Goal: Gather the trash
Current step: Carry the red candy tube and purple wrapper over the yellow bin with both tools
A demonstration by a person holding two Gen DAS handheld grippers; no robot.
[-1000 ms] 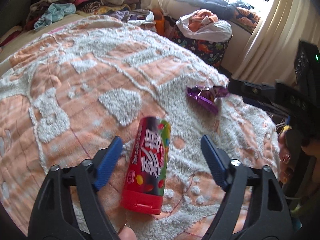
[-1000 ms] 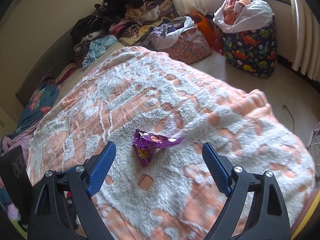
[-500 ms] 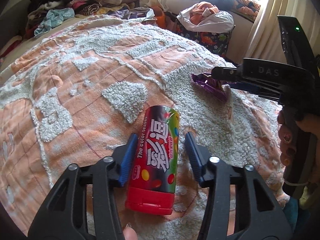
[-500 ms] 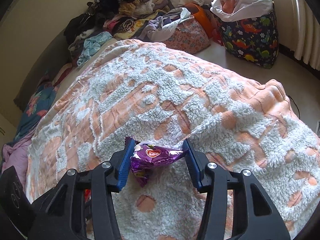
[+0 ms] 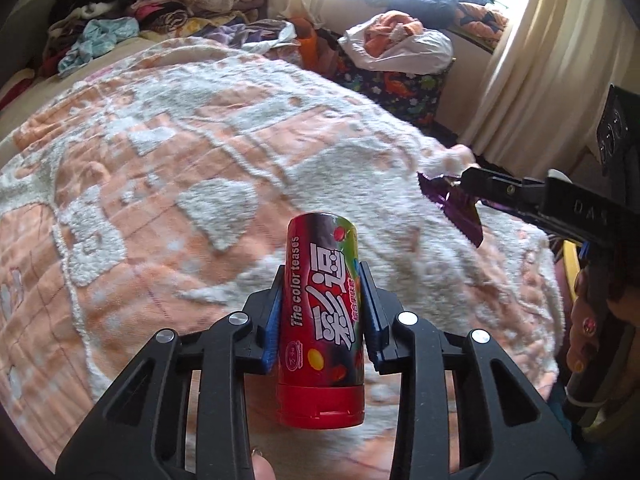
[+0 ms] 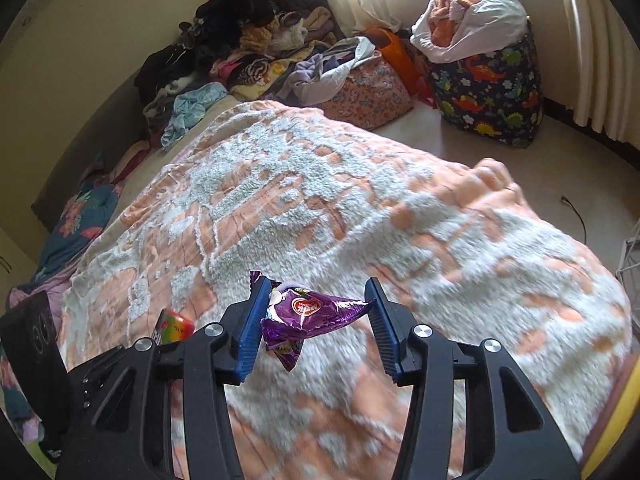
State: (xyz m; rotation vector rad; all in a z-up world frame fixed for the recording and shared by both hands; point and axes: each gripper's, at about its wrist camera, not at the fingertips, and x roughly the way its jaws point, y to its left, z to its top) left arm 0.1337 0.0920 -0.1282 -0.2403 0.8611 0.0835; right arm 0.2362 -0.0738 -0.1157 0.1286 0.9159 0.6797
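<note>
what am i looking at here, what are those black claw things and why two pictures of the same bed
No robot here: a person holds a hand-held two-finger gripper in each hand, and each gripper carries a fisheye camera looking forward along its blue-padded fingers. That gives two views of one bed, covered by an orange and white fleece blanket.

In the left wrist view, the left gripper has just been closing and its pads press both sides of a red candy tube.

In the right wrist view, the right gripper is shut on a crumpled purple snack wrapper, lifted clear of the blanket. The left view shows it too, at right, with the person's hand.

Behind lie piled clothes and a dinosaur-print bag.
</note>
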